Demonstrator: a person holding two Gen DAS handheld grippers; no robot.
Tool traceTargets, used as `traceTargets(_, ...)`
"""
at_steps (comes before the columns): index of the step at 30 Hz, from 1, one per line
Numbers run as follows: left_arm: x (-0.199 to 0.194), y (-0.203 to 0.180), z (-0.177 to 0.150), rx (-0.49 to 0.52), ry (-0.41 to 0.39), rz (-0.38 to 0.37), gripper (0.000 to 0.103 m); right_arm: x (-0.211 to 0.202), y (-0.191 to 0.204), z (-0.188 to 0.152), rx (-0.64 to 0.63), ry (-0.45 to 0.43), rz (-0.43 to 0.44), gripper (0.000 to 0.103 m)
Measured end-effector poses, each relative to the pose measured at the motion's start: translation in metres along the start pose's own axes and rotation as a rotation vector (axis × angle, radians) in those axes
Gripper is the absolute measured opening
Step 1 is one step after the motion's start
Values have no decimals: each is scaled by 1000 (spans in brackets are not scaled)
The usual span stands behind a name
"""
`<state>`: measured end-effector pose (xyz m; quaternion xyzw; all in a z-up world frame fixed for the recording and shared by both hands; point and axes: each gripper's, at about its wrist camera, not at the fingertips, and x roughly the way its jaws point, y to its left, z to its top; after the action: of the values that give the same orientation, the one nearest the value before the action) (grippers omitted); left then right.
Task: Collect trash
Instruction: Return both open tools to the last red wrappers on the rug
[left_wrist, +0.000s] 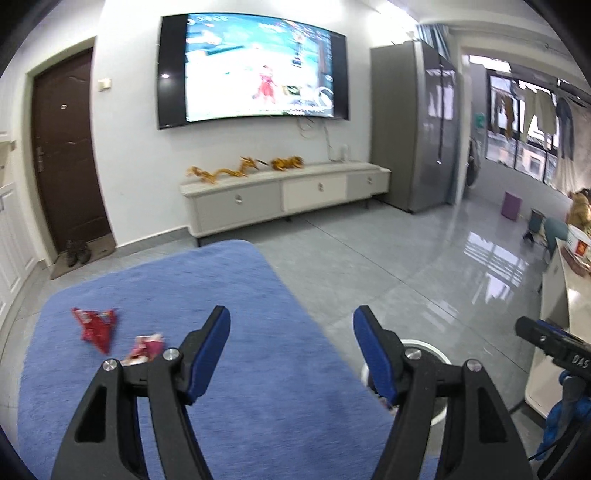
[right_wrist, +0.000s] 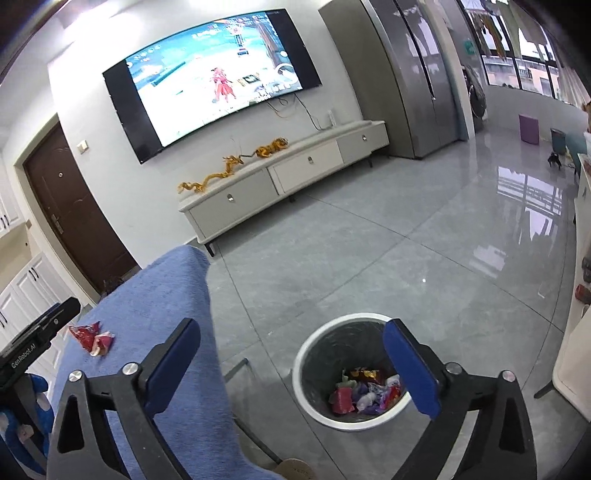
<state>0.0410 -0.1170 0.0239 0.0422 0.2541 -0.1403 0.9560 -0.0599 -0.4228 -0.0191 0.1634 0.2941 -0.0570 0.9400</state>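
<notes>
Blue cloth (left_wrist: 184, 295) before you carries a red wrapper (left_wrist: 96, 326) and a pink one (left_wrist: 146, 347), while your left gripper (left_wrist: 291, 354) and right gripper (right_wrist: 291, 369) gape empty, the right above the part-filled bin (right_wrist: 314, 350), seemingly for dropping.

Wall TV (left_wrist: 255, 70) on; dragon figurines (left_wrist: 225, 171) atop cabinet (left_wrist: 284, 195); brown door (left_wrist: 66, 155).

Home living room: wall-mounted TV (left_wrist: 255, 70), low media cabinet (left_wrist: 284, 194), fridge (left_wrist: 413, 122), front door (left_wrist: 66, 147).
</notes>
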Motion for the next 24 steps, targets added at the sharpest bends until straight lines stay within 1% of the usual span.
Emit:
traceTargets(6,-26,47,-8,-47,-38,77,68,-3,36,-3,-57,-14,-41,103)
traceTargets(10,-35,80,-14,-95,-45,104,68,-7,65,-4,-92,-20,-45,103)
traceTargets(13,-40,104,-18,-125,-51,126,68,-11,90,-4,-124,-31,-18,103)
traceTargets(17,-45,137,-22,-166,-59,155,68,-10,116,-3,-138,-25,41,103)
traceTargets(20,-48,162,-25,-204,-60,176,68,-9,131,-2,-142,-32,63,103)
traceTargets(24,-47,196,-27,-240,-59,209,68,-7,156,0,-188,-47,80,103)
